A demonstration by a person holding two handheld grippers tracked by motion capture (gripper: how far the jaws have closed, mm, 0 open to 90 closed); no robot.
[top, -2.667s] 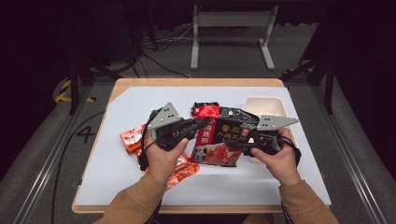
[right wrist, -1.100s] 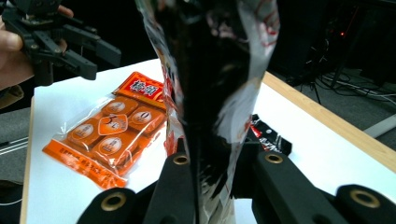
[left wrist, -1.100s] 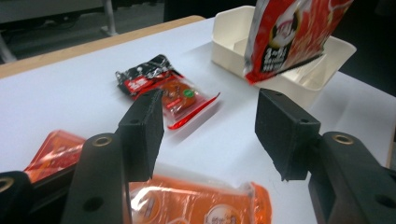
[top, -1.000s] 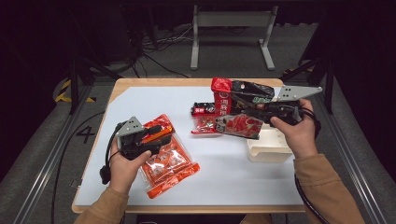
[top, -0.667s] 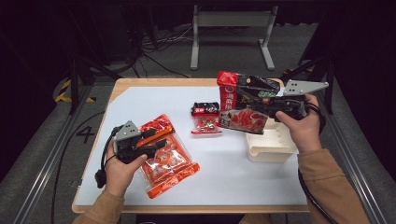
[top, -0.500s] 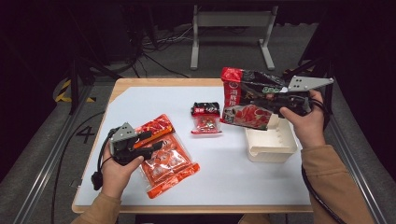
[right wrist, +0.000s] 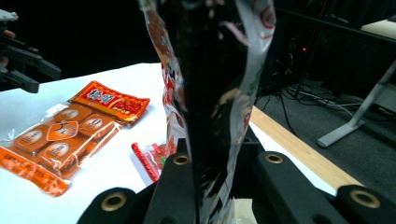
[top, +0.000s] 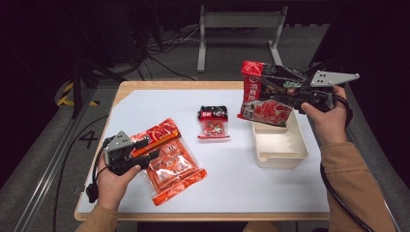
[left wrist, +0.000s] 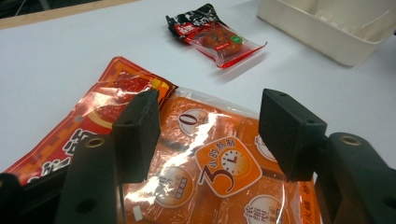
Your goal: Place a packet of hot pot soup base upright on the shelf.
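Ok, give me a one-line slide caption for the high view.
Right gripper lifts a red-and-black snack bag above the cream tray; left gripper, jaws open, sits over the orange packet.

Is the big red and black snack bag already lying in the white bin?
No: the right gripper holds the red and black snack bag in the air above the white bin.

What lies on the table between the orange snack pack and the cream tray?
In the high view, one small red-and-black snack packet lies between the orange snack pack and the cream tray; the white table top around it is bare.
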